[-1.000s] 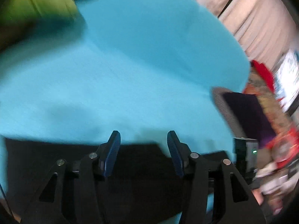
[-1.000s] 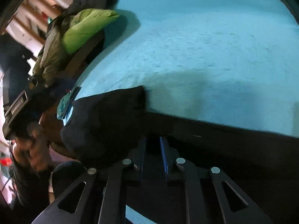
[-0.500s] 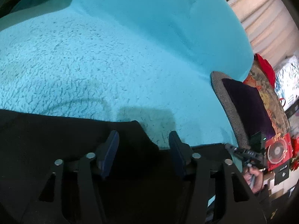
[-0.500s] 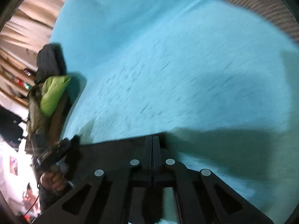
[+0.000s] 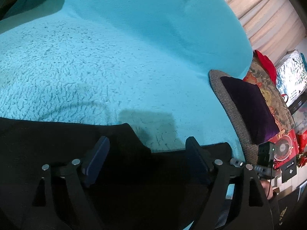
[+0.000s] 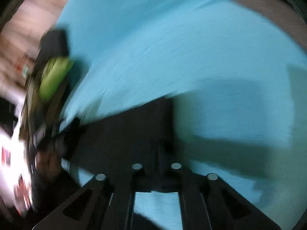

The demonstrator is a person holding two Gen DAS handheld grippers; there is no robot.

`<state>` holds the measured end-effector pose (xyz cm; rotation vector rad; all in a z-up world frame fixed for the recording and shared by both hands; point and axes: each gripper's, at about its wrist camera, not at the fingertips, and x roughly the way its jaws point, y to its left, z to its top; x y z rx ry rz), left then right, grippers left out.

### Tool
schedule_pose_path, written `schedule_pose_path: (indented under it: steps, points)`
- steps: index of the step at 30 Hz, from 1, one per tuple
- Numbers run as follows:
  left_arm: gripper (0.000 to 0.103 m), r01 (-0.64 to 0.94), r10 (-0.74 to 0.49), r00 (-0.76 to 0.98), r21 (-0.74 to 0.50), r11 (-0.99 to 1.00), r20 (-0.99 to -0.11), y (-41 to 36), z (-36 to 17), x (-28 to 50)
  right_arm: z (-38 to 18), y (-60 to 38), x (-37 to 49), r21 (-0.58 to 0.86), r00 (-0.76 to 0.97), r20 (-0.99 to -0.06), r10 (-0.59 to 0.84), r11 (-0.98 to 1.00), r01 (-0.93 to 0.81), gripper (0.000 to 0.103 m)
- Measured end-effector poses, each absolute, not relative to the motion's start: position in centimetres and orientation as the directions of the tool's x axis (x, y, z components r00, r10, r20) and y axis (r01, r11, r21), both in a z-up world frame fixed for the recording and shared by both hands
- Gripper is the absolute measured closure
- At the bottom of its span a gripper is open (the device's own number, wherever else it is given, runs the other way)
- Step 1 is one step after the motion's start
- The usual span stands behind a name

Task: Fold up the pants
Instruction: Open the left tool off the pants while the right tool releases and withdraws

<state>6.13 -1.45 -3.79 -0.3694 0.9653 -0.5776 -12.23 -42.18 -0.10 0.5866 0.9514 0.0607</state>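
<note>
The left gripper (image 5: pixel 147 159) hovers over the black pants (image 5: pixel 48 140), fingers spread. The right gripper's (image 6: pixel 159 149) fingers pinch the pants on the turquoise blanket (image 5: pixel 115 57).

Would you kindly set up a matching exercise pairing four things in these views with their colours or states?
Things:
1. left gripper
2. right gripper
3. blanket
4. cushion

Colours or states:
A. turquoise, fleecy
B. dark purple, on the chair
C. shut on the black pants
D. fingers wide apart

Pairs: 1-D, 2-C, 3-A, 4-B
</note>
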Motion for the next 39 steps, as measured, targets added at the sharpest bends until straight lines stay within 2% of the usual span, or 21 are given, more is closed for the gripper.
schedule_pose_path:
  steps: [1,2,4,6,7,10,12,13,15,16,17,19,22,24,26,28,31,33,34,35,39]
  points:
    - [0.02,0.294,-0.61,0.439,-0.536,0.791,-0.66,-1.5,-3.7,6.1,0.6,-42.7,-12.9,0.428,0.594,-0.779,0.203,0.863,0.266,0.087]
    - [0.02,0.293,-0.612,0.442,-0.539,0.79,-0.656,-1.5,-3.7,6.1,1.2,-42.7,-13.4,0.41,0.605,-0.776,0.178,0.871,0.27,0.087]
    - [0.02,0.288,-0.621,0.444,-0.553,0.782,-0.646,-1.4,-3.6,6.1,2.1,-40.9,-14.4,0.519,0.64,-0.703,0.311,0.839,0.163,0.084]
    - [0.02,0.282,-0.639,0.453,-0.58,0.765,-0.622,-1.0,-3.4,6.0,2.9,-37.9,-14.6,0.548,0.633,-0.66,0.404,0.836,0.039,0.073]
    - [0.02,0.283,-0.642,0.459,-0.584,0.761,-0.614,-0.9,-3.2,6.0,3.0,-36.3,-14.3,0.542,0.621,-0.656,0.43,0.84,-0.009,0.066]
    - [0.02,0.309,-0.647,0.493,-0.578,0.755,-0.582,-0.6,-2.1,5.2,1.4,-34.1,-13.4,0.508,0.568,-0.7,0.433,0.861,-0.03,0.065]
    - [0.02,0.336,-0.651,0.514,-0.567,0.752,-0.559,-0.2,-1.2,4.5,-0.7,-36.6,-13.6,0.523,0.57,-0.723,0.39,0.848,0.084,0.086]
    - [0.02,0.351,-0.651,0.527,-0.557,0.753,-0.547,0.0,-0.7,4.2,-1.3,-38.3,-14.0,0.578,0.585,-0.705,0.401,0.803,0.147,0.103]
    - [0.02,0.376,-0.641,0.554,-0.527,0.762,-0.532,1.2,0.4,3.2,-1.4,-40.0,-14.8,0.6,0.621,-0.694,0.364,0.77,0.219,0.103]
    - [0.02,0.374,-0.635,0.564,-0.522,0.766,-0.527,2.0,0.7,2.9,-0.7,-40.4,-15.4,0.572,0.64,-0.703,0.31,0.781,0.249,0.099]
    - [0.02,0.36,-0.625,0.582,-0.525,0.771,-0.52,3.5,1.2,2.4,-0.2,-40.1,-15.7,0.538,0.645,-0.719,0.26,0.796,0.278,0.085]
    - [0.02,0.309,-0.601,0.619,-0.547,0.778,-0.505,6.7,2.0,1.7,1.1,-39.2,-16.2,0.514,0.667,-0.712,0.221,0.811,0.28,0.076]
    - [0.02,0.233,-0.577,0.681,-0.613,0.755,-0.452,12.1,2.9,0.2,3.6,-35.7,-15.2,0.594,0.706,-0.623,0.338,0.791,0.145,0.068]
    - [0.02,0.191,-0.549,0.721,-0.64,0.744,-0.423,15.3,3.3,-1.2,4.8,-33.7,-14.2,0.598,0.7,-0.601,0.386,0.798,0.074,0.056]
    - [0.02,0.191,-0.545,0.738,-0.652,0.734,-0.397,16.9,3.5,-2.5,5.7,-32.2,-12.6,0.601,0.676,-0.591,0.439,0.799,0.006,0.034]
    - [0.02,0.211,-0.563,0.739,-0.668,0.713,-0.368,17.3,3.1,-4.1,5.6,-29.8,-11.0,0.604,0.653,-0.588,0.476,0.796,-0.037,0.025]
    - [0.02,0.244,-0.593,0.708,-0.654,0.716,-0.385,15.8,1.2,-5.7,3.4,-26.9,-8.0,0.643,0.602,-0.573,0.556,0.76,-0.089,0.025]
    - [0.02,0.263,-0.564,0.704,-0.579,0.772,-0.432,14.5,0.3,-6.2,0.7,-25.9,-7.4,0.652,0.597,-0.561,0.574,0.751,-0.109,0.027]
    - [0.02,0.265,-0.546,0.705,-0.545,0.795,-0.453,14.1,0.2,-6.1,-0.6,-25.4,-6.7,0.66,0.59,-0.563,0.578,0.745,-0.101,0.029]
    - [0.02,0.258,-0.528,0.705,-0.522,0.813,-0.473,14.1,0.0,-5.8,-1.6,-25.3,-7.4,0.653,0.586,-0.578,0.568,0.753,-0.086,0.038]
    - [0.02,0.162,-0.482,0.688,-0.532,0.831,-0.543,16.3,-2.7,-4.2,-0.9,-26.4,-8.5,0.633,0.614,-0.56,0.557,0.765,-0.117,0.037]
